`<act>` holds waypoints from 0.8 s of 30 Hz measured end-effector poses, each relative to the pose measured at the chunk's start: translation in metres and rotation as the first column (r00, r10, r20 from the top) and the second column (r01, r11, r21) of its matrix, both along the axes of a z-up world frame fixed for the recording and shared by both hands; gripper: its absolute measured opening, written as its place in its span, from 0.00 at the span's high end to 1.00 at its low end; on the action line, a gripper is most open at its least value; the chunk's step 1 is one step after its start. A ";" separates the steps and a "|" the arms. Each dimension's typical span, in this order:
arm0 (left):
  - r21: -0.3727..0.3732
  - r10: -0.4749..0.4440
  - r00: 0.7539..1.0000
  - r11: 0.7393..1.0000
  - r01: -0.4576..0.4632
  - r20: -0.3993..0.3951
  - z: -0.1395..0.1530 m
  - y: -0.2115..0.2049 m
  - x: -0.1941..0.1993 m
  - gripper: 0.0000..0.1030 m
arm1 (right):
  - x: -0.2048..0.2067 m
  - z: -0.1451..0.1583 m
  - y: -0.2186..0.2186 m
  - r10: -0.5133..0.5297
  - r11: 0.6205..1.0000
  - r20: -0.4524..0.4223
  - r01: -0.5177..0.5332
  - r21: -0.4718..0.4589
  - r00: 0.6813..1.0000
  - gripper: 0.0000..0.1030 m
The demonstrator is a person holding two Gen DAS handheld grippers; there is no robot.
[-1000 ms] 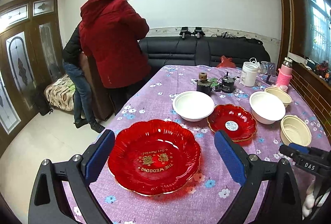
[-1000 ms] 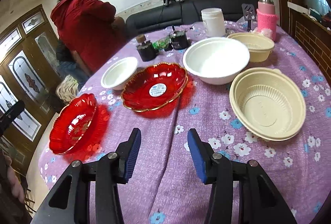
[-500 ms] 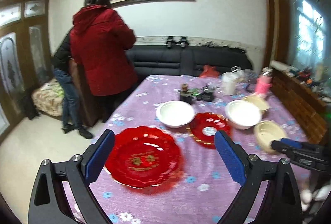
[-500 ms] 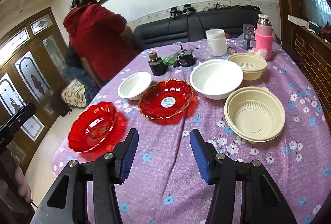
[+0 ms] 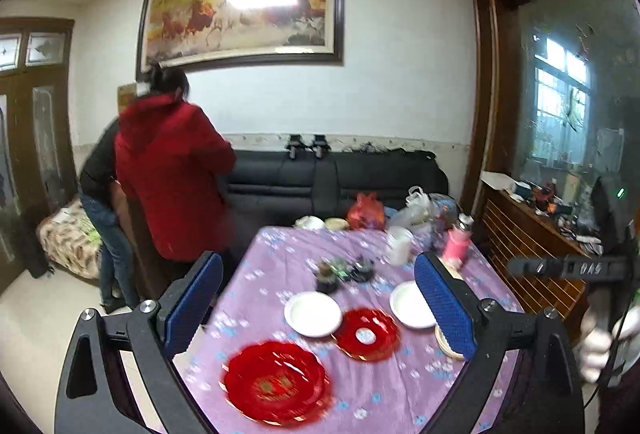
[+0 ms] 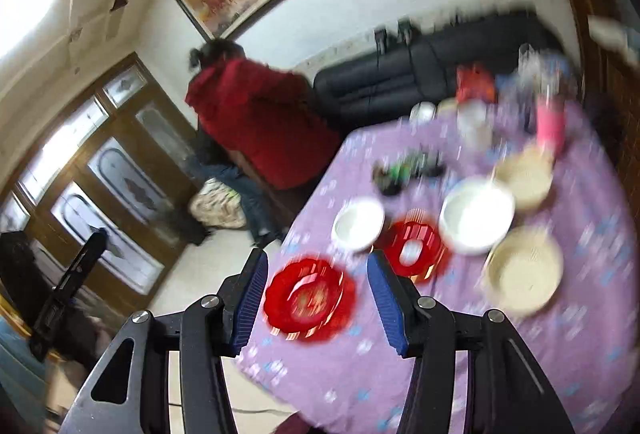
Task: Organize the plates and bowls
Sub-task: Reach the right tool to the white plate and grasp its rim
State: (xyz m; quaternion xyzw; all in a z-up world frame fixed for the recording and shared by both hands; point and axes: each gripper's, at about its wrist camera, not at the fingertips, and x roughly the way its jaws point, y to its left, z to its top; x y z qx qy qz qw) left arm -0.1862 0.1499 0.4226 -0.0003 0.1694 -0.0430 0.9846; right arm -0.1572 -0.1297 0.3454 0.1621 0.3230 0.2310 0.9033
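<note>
Both grippers, left (image 5: 318, 308) and right (image 6: 316, 300), hang spread wide, holding nothing; I'd approach the big red plate (image 5: 276, 382) low, by its rim.

2 red plates (image 5: 276, 386), 2 white bowls (image 5: 313, 314) and cream bowls (image 6: 522, 271) lie separately, upright

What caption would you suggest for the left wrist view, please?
Open left gripper above purple-clothed table holding red plates and white bowls.
</note>
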 end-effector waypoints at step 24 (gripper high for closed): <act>-0.177 0.008 0.811 0.975 -0.138 -0.585 -0.272 0.090 0.308 0.22 | 0.283 -0.198 0.130 0.004 0.938 -0.272 -0.098 -0.333 0.962 0.35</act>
